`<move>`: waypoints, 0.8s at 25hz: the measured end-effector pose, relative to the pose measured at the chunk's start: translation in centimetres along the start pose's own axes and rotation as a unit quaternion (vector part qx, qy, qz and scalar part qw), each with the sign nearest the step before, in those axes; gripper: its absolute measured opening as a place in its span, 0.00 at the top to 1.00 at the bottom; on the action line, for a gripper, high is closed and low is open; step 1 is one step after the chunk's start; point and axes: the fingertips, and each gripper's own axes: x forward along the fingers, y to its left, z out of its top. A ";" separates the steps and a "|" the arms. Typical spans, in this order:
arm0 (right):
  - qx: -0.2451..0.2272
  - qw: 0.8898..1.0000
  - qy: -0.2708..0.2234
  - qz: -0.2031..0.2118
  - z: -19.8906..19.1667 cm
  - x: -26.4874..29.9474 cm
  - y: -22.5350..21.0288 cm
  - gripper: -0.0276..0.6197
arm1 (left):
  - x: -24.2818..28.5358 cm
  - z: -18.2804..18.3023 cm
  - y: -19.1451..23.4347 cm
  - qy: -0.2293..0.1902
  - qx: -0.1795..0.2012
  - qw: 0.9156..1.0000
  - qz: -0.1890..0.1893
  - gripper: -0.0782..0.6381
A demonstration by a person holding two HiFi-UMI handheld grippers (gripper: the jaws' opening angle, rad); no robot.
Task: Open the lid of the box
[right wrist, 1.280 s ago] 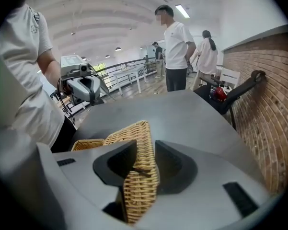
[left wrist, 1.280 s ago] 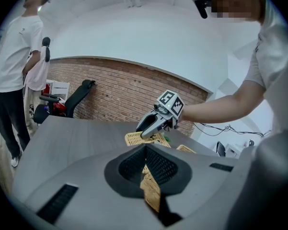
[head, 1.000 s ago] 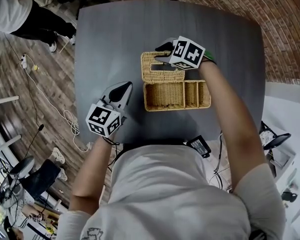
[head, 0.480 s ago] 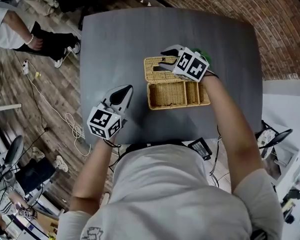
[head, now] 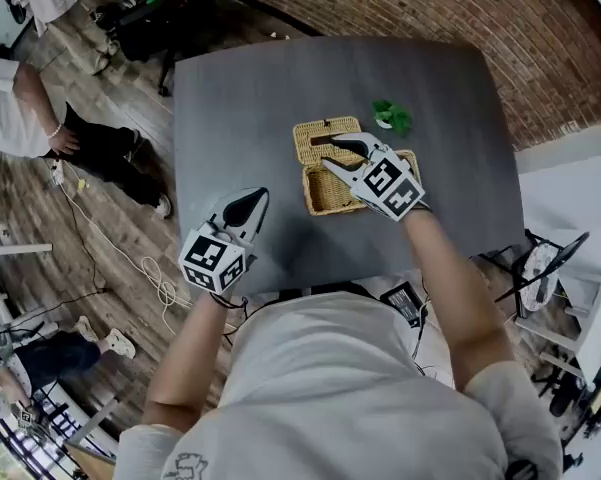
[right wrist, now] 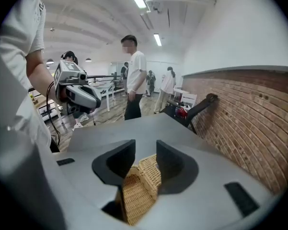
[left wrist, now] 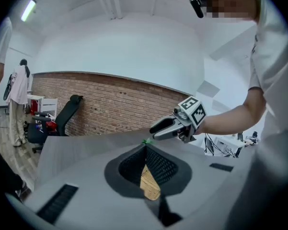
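The person wears a white short-sleeved T-shirt with a small dark print on its left side. The left gripper and the right gripper share one build: pale grey bodies, black tapering jaws with textured inner faces, and on each a white cube printed with black square markers.
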 end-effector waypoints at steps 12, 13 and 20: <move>0.040 0.992 -0.084 -0.085 2.3 -7.0 9.6 0.84 | -6.1 1.3 -5.9 -0.033 0.035 0.996 -0.075 0.88; 0.043 0.991 -0.091 -0.088 2.6 -7.5 10.4 0.84 | -6.6 1.4 -6.3 -0.036 0.037 0.995 -0.080 0.88; 0.045 0.984 -0.126 -0.115 4.3 -11.0 14.5 0.93 | -9.3 2.6 -8.2 -0.060 0.042 0.992 -0.104 0.88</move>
